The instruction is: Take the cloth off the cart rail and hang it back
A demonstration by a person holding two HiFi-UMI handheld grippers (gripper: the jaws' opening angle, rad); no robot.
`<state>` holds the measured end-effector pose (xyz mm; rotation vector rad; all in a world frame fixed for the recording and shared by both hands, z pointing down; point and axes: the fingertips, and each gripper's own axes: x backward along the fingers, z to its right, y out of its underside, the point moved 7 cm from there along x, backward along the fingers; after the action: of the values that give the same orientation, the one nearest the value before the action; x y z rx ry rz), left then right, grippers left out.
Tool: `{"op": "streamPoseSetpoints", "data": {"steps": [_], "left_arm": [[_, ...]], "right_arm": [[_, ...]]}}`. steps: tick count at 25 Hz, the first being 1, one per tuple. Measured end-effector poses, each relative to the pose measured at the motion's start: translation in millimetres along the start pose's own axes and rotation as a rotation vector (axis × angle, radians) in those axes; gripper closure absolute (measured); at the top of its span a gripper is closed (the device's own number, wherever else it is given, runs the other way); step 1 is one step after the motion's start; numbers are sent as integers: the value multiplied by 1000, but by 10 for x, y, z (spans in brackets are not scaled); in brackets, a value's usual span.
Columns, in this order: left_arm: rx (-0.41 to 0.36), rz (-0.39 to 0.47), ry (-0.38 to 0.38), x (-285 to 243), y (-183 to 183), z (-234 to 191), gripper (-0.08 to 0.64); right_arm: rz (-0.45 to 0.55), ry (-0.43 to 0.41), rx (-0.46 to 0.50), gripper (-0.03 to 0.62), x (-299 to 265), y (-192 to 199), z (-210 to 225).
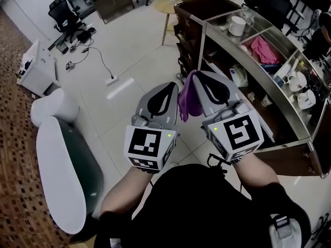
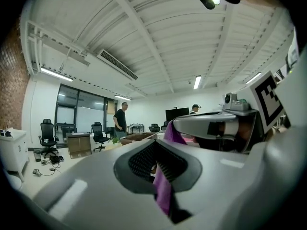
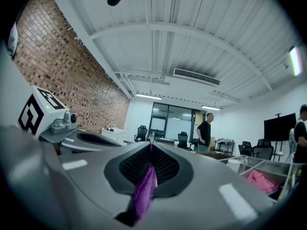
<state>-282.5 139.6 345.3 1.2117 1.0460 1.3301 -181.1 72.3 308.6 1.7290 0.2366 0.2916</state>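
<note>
L gripper (image 1: 162, 99) & R gripper (image 1: 214, 91) each clamped on purple cloth (image 1: 189, 100). Cloth bunched btwn them in air, off cart (image 1: 312, 119), near its long side. Risks: thin edge pinch may slip, so cloth drops to floor. Slack may snag cart corner, so uneven rehang.

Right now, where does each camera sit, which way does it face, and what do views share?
Head view: on the person's head, facing steeply down at left gripper, right gripper, purple cloth, cart; forearms show.
Left gripper view: on the left gripper, along its jaws, shut on the cloth, toward windows.
Right gripper view: on the right gripper, along its jaws, shut on the cloth, toward a brick wall.
Shared: the cloth in all; a standing person in both gripper views.
</note>
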Motion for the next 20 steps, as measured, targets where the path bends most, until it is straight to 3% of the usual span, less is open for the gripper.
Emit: {"op": "streamPoseSetpoints", "data": {"steps": [2,6,13,17,20], "left_arm": [[-4,10,10,38,-10,-180,561],[20,7,23,94,27,-465,561],[21,17,40,22,145,-810,561],[18,17,52,-133,200,-1005,561],[14,14,64,-283,248,-1152,561]], "right_arm": [[32,16,12,581,-155,-37,-91],[-75,14,-15,581,-364,-12,-326],[-86,27,-7,581,-689,42,-421],[30,51,43,581,-960,11,-306],[48,59,44,582,-1148,17,-223]]}}
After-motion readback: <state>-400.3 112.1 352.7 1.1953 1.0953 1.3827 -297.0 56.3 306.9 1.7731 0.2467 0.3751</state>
